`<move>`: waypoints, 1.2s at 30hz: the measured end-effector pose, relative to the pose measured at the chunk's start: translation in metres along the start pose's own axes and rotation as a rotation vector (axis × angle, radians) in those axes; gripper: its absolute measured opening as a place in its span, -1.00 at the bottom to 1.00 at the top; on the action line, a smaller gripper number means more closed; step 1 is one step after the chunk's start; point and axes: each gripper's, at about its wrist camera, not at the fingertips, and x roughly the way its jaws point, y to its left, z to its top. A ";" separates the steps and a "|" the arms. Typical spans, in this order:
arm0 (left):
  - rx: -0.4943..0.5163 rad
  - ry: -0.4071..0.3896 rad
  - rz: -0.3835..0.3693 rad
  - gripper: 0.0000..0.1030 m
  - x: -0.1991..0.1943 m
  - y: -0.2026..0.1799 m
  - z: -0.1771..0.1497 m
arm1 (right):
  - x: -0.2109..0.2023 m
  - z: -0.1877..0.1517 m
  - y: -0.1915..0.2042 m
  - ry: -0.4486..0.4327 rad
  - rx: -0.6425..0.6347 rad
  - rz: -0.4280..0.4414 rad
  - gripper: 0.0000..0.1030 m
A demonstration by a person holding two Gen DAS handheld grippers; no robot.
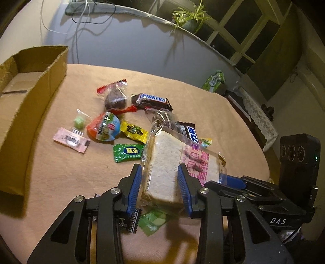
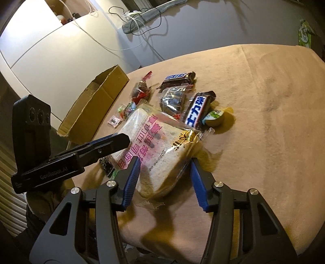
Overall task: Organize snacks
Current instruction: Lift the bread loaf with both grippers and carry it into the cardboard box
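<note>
A clear pack of sliced white bread with pink print [image 1: 162,162] [image 2: 154,150] lies at the near end of a snack pile on the tan tablecloth. My left gripper [image 1: 159,168] has both blue pads pressed on the loaf's sides. My right gripper [image 2: 165,161] straddles the pack's near corner: its left pad rests on the wrapper, while a thin dark gap separates the right pad from the bread. Further back lie a Snickers bar [image 1: 152,100] [image 2: 178,78] and a second chocolate bar [image 1: 189,132] [image 2: 198,111]. An open cardboard box [image 1: 46,81] [image 2: 91,113] stands at the left.
Several small snacks lie left of the bread: a round foil-lidded cup [image 1: 105,127], a yellow candy [image 1: 134,132], a green pack [image 1: 128,152], a pink wrapper [image 1: 71,140]. A green wrapper [image 1: 154,220] lies under the left gripper. A plant [image 1: 189,18] and cables sit on the ledge behind.
</note>
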 end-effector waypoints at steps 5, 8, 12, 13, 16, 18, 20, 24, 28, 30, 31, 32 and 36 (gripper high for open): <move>0.001 -0.061 0.018 -0.33 -0.017 0.003 0.006 | -0.002 0.009 0.017 -0.010 -0.034 0.003 0.01; -0.012 -0.099 0.021 -0.33 -0.029 0.008 0.009 | -0.005 0.018 0.029 -0.031 -0.062 -0.001 0.01; -0.029 -0.165 0.040 -0.33 -0.048 0.020 0.017 | -0.006 0.035 0.050 -0.050 -0.107 0.008 0.01; -0.035 -0.177 0.042 -0.33 -0.051 0.022 0.018 | -0.005 0.039 0.056 -0.055 -0.120 0.009 0.01; -0.058 -0.215 0.050 -0.33 -0.063 0.032 0.022 | -0.003 0.050 0.076 -0.068 -0.162 0.014 0.01; -0.075 -0.235 0.053 -0.33 -0.071 0.040 0.024 | -0.001 0.056 0.088 -0.076 -0.190 0.018 0.01; -0.088 -0.257 0.063 -0.33 -0.078 0.046 0.025 | 0.004 0.061 0.098 -0.080 -0.213 0.021 0.01; -0.121 -0.292 0.081 -0.33 -0.090 0.061 0.026 | 0.015 0.071 0.119 -0.083 -0.255 0.034 0.01; -0.155 -0.322 0.109 -0.33 -0.102 0.077 0.023 | 0.031 0.080 0.138 -0.068 -0.294 0.057 0.01; -0.177 -0.339 0.125 -0.33 -0.108 0.086 0.022 | 0.039 0.081 0.147 -0.057 -0.311 0.071 0.01; -0.187 -0.347 0.130 -0.33 -0.112 0.091 0.022 | 0.044 0.082 0.150 -0.051 -0.315 0.079 0.01; -0.195 -0.352 0.131 -0.33 -0.115 0.095 0.022 | 0.050 0.083 0.154 -0.042 -0.321 0.088 0.01; -0.232 -0.386 0.167 -0.33 -0.127 0.112 0.020 | 0.073 0.090 0.171 -0.006 -0.340 0.135 0.01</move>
